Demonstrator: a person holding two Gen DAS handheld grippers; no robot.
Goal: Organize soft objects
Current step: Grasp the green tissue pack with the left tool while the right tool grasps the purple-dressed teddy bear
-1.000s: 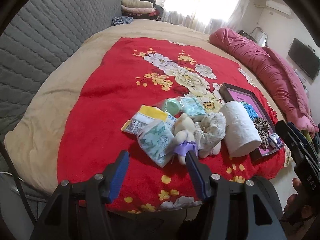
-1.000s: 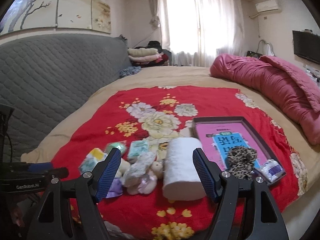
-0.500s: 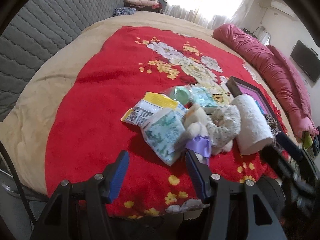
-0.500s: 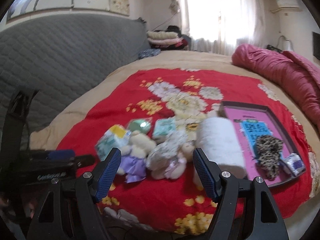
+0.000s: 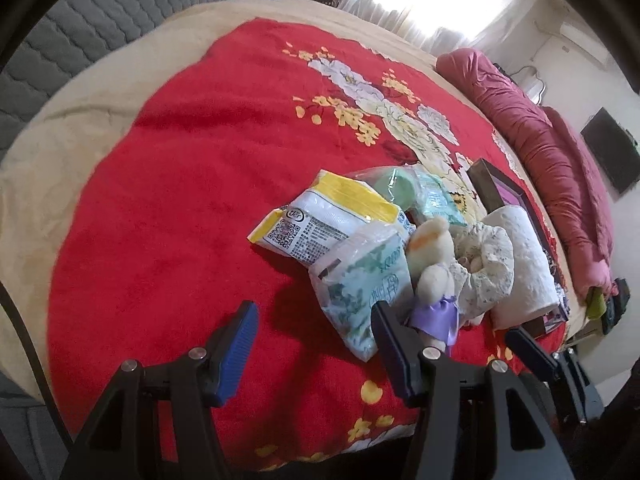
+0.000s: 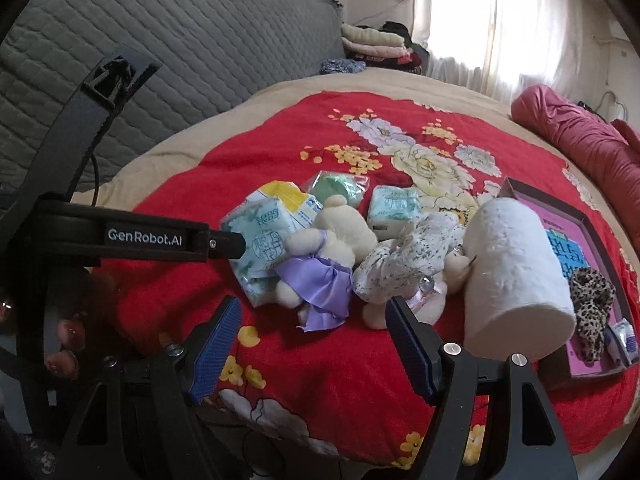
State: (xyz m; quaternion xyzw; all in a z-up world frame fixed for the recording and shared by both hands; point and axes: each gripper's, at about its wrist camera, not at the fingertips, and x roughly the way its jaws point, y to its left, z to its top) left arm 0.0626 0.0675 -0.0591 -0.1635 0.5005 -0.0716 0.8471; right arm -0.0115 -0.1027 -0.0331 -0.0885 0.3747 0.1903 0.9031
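Note:
A heap of soft things lies on the red flowered blanket [image 5: 168, 184]: a cream plush bear with a purple bow [image 6: 320, 256] [image 5: 434, 276], a floral plush [image 6: 404, 260], green-white tissue packs [image 5: 360, 280] [image 6: 260, 236], a yellow-white pack [image 5: 320, 224], a small pack [image 6: 394, 206] and a white paper roll [image 6: 516, 264] [image 5: 520, 264]. My left gripper [image 5: 314, 328] is open, just short of the tissue pack. My right gripper [image 6: 314, 332] is open, just in front of the bear.
A dark tray [image 6: 592, 224] with a pink sheet, a leopard scrunchie [image 6: 590, 300] and a small packet sits at the right. A rolled pink quilt [image 5: 552, 152] lies along the far right. A grey quilted headboard [image 6: 160, 40] and folded clothes [image 6: 376, 40] stand behind.
Both grippers have moved closer to the heap and tilted down toward it. The right one has swung left, from the paper roll to the bear. Both stay open.

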